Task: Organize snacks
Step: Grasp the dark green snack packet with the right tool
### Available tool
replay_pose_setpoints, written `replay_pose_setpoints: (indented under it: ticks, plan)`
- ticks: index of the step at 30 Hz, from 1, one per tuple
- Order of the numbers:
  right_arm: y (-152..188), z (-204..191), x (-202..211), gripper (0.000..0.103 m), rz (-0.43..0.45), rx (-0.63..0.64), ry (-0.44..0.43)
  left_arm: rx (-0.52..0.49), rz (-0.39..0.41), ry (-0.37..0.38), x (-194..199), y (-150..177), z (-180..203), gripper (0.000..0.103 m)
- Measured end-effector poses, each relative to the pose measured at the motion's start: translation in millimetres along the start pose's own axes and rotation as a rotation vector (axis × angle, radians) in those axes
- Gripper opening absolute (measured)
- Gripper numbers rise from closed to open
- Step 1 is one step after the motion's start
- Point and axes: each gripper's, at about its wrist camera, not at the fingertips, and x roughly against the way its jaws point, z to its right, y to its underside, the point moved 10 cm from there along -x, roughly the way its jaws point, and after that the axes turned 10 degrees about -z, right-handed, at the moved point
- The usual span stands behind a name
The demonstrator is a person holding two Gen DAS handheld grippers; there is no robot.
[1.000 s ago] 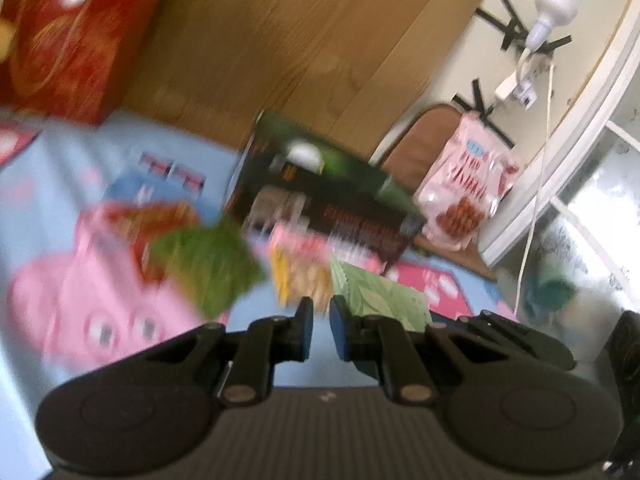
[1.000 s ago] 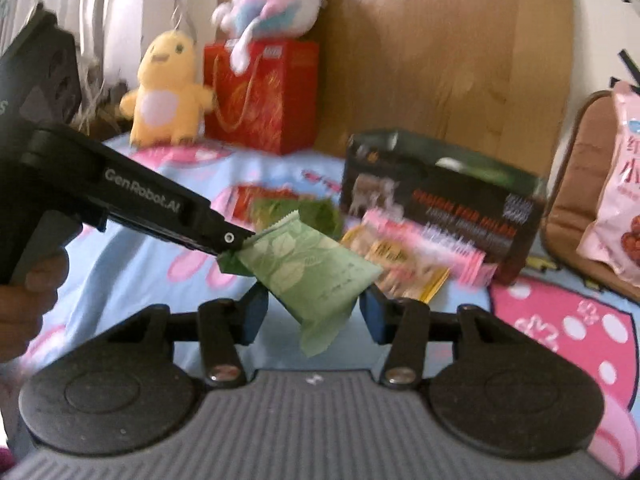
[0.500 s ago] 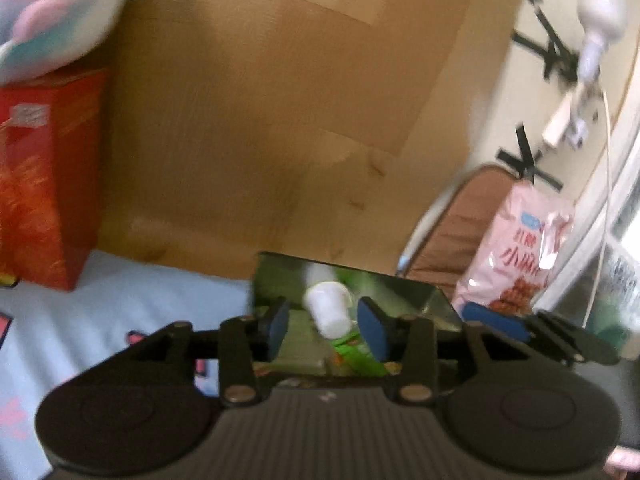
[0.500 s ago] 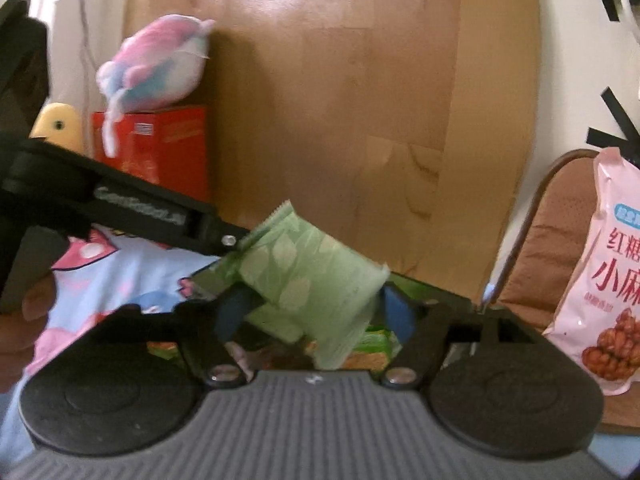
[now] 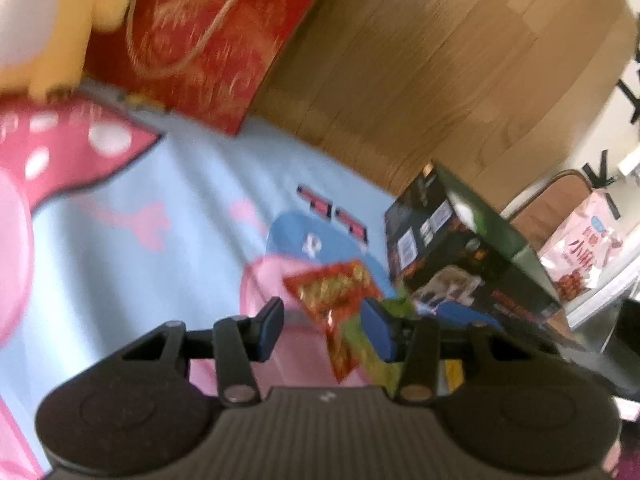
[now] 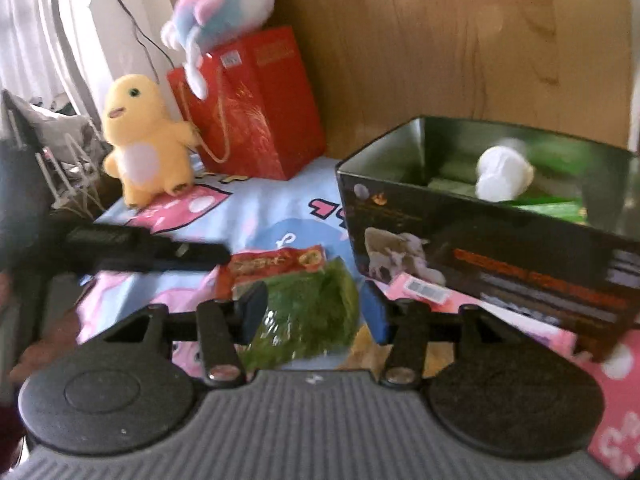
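On the blue cartoon-print bedcover [image 6: 256,204], several snack packets lie in a loose cluster just in front of the dark open box [image 6: 472,248]. The red packet [image 5: 332,288] and the green packet [image 6: 312,312] overlap, the red one partly under the green; a pink packet [image 6: 424,292] lies against the box's front wall. Inside the box sit green packets and a white object [image 6: 500,176], too blurred to identify.

The left gripper [image 5: 326,330] hovers over the red packet with its fingers apart, pads not pressing on it. The right gripper [image 6: 314,312] hangs over the green packet; its jaws have just been closing but stand apart, and nothing is clamped between them.

Against the wooden headboard [image 6: 440,40] stand a red gift bag [image 6: 248,108] and a yellow plush toy [image 6: 140,140].
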Motion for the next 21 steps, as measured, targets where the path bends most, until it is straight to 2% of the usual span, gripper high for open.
replay_pose_setpoints:
  ticks: [2,3,4,5,6,7,11,15,17,19,20,21]
  plan:
    - [1.2,1.4,-16.6,0.059,-0.036,-0.004,0.023,-0.037,0.012,-0.014,-0.1,5.3,7.2,0.041]
    - [5.7,1.6,-22.7,0.06,-0.061,-0.026,0.005,-0.057,0.0,-0.011,-1.0,9.4,12.3,0.036]
    - [7.5,0.4,-21.4,0.06,-0.04,-0.036,-0.012,-0.063,-0.017,0.009,-0.8,13.2,13.6,0.025]
    - [10.8,-3.6,-18.8,0.057,-0.041,-0.025,-0.028,-0.07,-0.033,0.029,-2.2,19.2,18.0,0.023]
    - [15.2,-8.7,-16.3,0.052,-0.052,-0.012,-0.044,-0.083,-0.031,0.023,-1.0,24.1,20.8,0.022]
    - [22.8,-15.9,-11.4,0.051,-0.064,-0.002,-0.066,-0.102,-0.035,0.014,-0.3,30.5,25.6,0.022]
    - [55.7,-39.8,11.9,0.049,-0.067,0.051,-0.065,-0.132,-0.079,0.094,7.1,67.4,45.3,0.022]
    - [85.8,-45.7,39.8,0.051,-0.047,0.023,-0.098,-0.215,-0.087,0.115,18.4,97.9,60.0,0.033]
    - [99.0,-47.1,54.4,0.051,-0.04,0.012,-0.135,-0.203,-0.091,0.151,28.5,104.7,59.2,0.045]
    - [108.8,-50.9,66.3,0.065,-0.037,0.025,-0.168,-0.178,-0.082,0.154,41.7,107.7,51.8,0.052]
    - [112.4,-52.8,71.5,0.076,-0.033,0.051,-0.166,-0.167,-0.074,0.151,47.8,108.0,48.4,0.053]
    - [113.9,-53.8,73.3,0.081,-0.03,0.08,-0.149,-0.154,-0.069,0.154,54.2,109.2,44.6,0.053]
